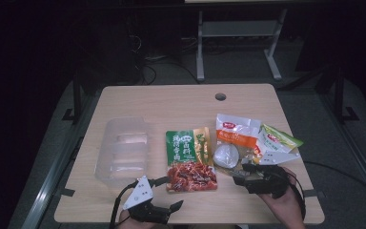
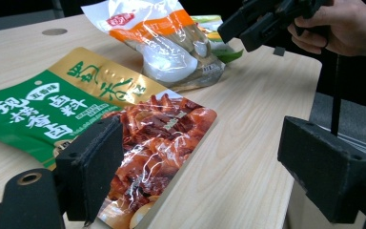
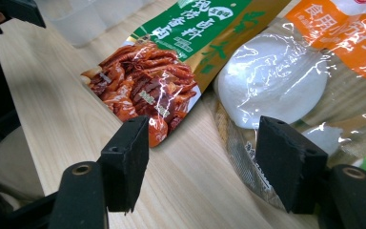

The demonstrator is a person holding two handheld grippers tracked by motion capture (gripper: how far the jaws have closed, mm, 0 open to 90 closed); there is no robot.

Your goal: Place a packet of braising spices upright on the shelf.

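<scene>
Wooden desk (image 1: 181, 102) carried three snack pouches and one clear plastic bin (image 1: 123, 150) at its left. Green-and-gold pouch (image 1: 189, 160) lay flat in the middle; orange-and-white pouch (image 1: 236, 138) just right of it, partly overlapped by a small green pouch (image 1: 277, 139). Left tongs (image 1: 166, 194) sat low at the near edge, level, jaws wide open and empty, one jaw just beside the green-and-gold pouch's near corner. Right tongs (image 1: 239, 173) were held in a hand (image 1: 286, 200), pointing left, jaws open and empty, near the orange-and-white pouch's near edge.
</scene>
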